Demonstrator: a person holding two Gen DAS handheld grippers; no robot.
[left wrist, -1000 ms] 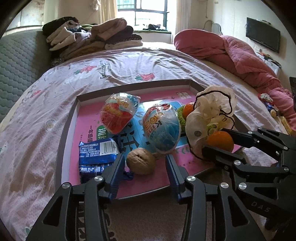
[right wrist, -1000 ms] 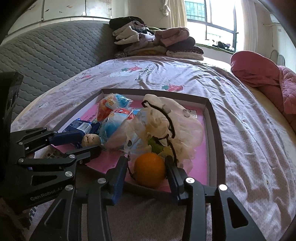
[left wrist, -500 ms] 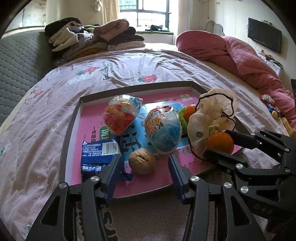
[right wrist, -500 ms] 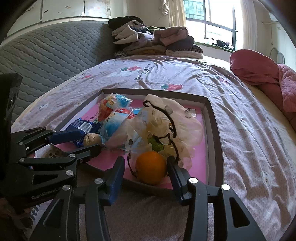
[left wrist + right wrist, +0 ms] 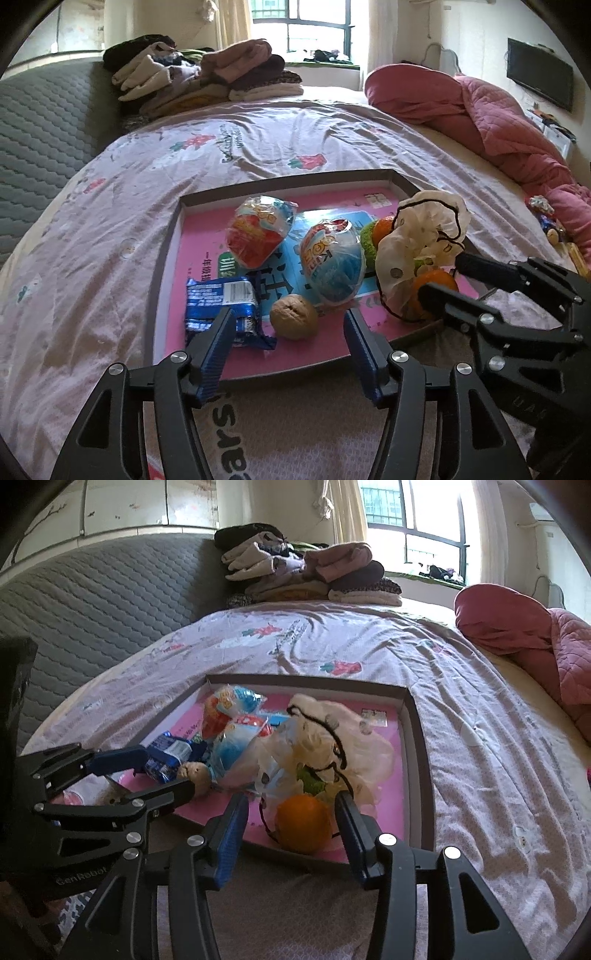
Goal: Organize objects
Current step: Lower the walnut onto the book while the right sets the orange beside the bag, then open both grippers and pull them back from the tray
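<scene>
A shallow tray [image 5: 162, 266] with a pink floor lies on the bed. On it rest a walnut [image 5: 293, 320], a blue biscuit packet [image 5: 221, 301], a red-wrapped egg [image 5: 258, 236], a blue-wrapped egg [image 5: 332, 262], a white drawstring pouch [image 5: 421, 236] and an orange [image 5: 303, 827]. My left gripper [image 5: 287, 317] flanks the walnut, its jaws opening, with gaps on both sides. My right gripper [image 5: 291, 801] stands open around the orange at the tray's near edge, pads clear of it. The orange [image 5: 432, 284] also shows between the right gripper's fingers [image 5: 480, 266] in the left wrist view.
A stack of folded clothes [image 5: 207, 74] sits at the bed's far end by the window. A pink quilt [image 5: 480, 110] is heaped on the right, a grey padded headboard [image 5: 92, 590] runs along the left. Small toys [image 5: 543, 210] lie near the bed's right edge.
Both pairs of jaws have spread wider. The right pads have come off the orange, and the gaps beside the walnut have grown. Walnut and orange stay on the tray.
</scene>
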